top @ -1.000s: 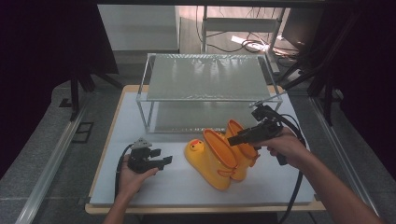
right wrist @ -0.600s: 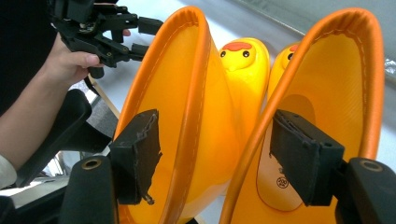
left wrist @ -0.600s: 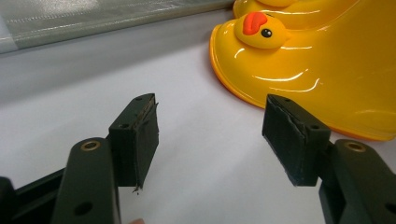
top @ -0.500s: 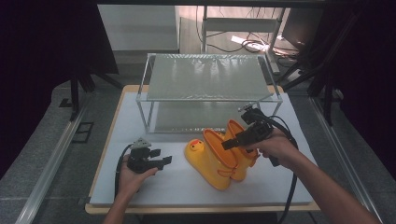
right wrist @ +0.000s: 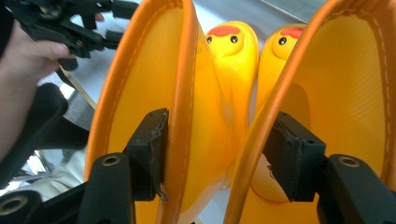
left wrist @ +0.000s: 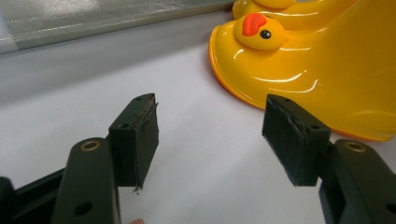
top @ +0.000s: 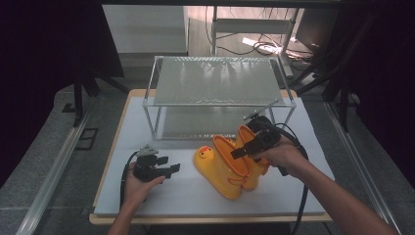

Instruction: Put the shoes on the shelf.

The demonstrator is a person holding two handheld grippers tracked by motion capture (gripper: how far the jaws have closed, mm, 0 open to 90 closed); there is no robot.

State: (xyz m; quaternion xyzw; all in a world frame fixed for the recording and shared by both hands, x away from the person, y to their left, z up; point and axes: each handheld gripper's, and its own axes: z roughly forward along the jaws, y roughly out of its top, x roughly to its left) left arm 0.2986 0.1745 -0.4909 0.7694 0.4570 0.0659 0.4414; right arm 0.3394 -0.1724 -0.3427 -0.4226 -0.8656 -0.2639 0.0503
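Two yellow duck-faced rubber boots stand side by side on the white table, the left boot [top: 213, 166] [right wrist: 140, 70] beside the right boot [top: 254, 171] [right wrist: 355, 70]. My right gripper [top: 238, 152] [right wrist: 219, 149] is open at their tops. One jaw sits inside each boot opening, and the two neighbouring boot walls stand between the jaws with a gap left. My left gripper [top: 171, 165] [left wrist: 210, 135] [right wrist: 119, 22] rests open on the table to the left of the boots, holding nothing. In the left gripper view the toe of a boot [left wrist: 317, 70] lies just beyond its jaws.
A metal-framed shelf rack [top: 218, 81] with a mesh top stands at the back of the table [top: 166, 196], just behind the boots. Cables trail from both grippers. Dark stands and floor surround the table.
My right gripper has moved left and down from beside the boots to their open tops. The left gripper and the boots have stayed still.
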